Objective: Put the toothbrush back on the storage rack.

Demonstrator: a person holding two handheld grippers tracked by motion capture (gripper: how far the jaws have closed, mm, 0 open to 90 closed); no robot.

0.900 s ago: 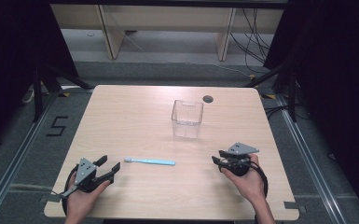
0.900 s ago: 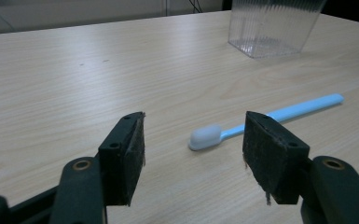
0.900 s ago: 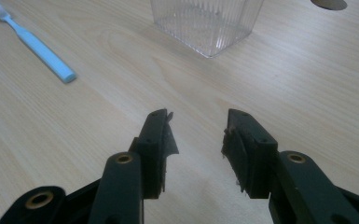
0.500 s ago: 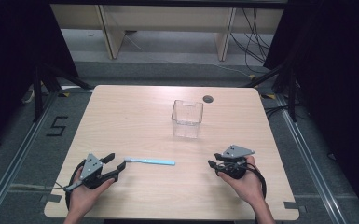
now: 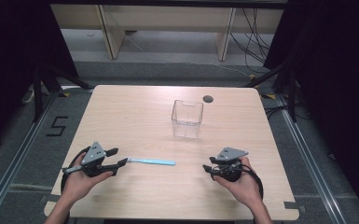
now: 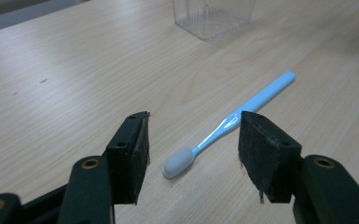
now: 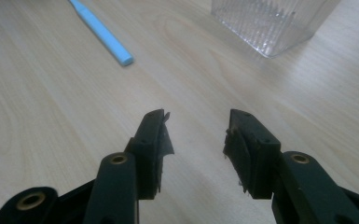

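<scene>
So basically nothing's been picked up yet — the grab is only being lined up. Going big to small: the table point(image 5: 135, 107) is a pale wood-grain top, and sitting toward its far middle is a clear container point(image 5: 187, 118), square-ish with ribbed see-through walls, upright and with nothing visible inside. My guess is that's where the toothbrush ends up, so the pickup, the carry and the drop all look to be left to do.

The left gripper point(image 5: 119, 158) is down at the near left of the table with its jaws spread wide and nothing between the pads; in its own view the brush head lies on the wood just ahead of the gap, not touched. The right gripper point(image 5: 208, 169) sits at the near right, well apart from the brush, jaws apart and holding nothing.

The toothbrush point(image 5: 151, 161) lies flat on the table, between the two grippers, nearer the left one — a slim light-blue handle with a squared-off end pointing right, narrowing to a thin neck and a small whitish-grey head point(image 6: 179, 162) at the left.
</scene>
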